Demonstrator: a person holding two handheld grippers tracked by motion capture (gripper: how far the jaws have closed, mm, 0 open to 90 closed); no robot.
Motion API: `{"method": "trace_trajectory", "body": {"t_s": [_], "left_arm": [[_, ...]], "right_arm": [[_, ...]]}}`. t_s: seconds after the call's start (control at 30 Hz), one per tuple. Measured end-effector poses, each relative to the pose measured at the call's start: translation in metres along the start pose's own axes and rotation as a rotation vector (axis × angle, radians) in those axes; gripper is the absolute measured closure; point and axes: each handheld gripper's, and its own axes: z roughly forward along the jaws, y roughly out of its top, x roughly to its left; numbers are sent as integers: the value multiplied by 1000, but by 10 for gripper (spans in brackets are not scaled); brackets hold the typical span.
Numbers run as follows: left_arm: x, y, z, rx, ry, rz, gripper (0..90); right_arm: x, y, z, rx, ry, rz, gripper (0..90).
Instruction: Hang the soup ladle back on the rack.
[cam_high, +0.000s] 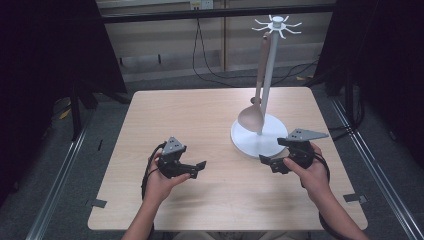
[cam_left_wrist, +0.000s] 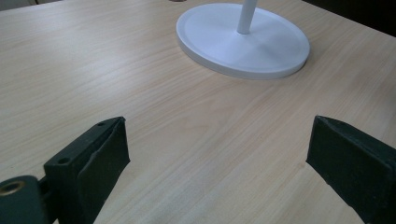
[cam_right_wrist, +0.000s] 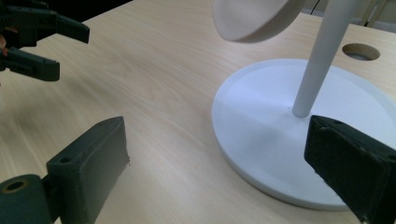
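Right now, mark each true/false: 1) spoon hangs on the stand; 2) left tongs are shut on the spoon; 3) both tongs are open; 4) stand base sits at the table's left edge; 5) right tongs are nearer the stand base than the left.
1) True: the spoon hangs from a hook of the white stand, bowl down.
2) False: the left tongs are open and hold nothing, above bare table.
3) True: the right tongs are open too, jaws wide apart in both gripper views.
4) False: the stand base sits right of the table's centre.
5) True: the right tongs are beside the base's rim; the left are farther off.
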Motion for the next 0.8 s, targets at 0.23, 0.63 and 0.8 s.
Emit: {"method": "trace_trajectory", "body": {"t_s": [0.23, 0.63, 0.8], "left_arm": [[0, 0, 0, 0, -1, -2, 52], [0, -2, 1, 6, -1, -2, 53], [0, -1, 0, 5, -1, 0, 53]], "right_arm": [[3, -15, 3, 21, 12, 2, 59], [0, -45, 4, 56, 18, 34, 59], [-1, -55, 2, 64, 19, 34, 59]]}}
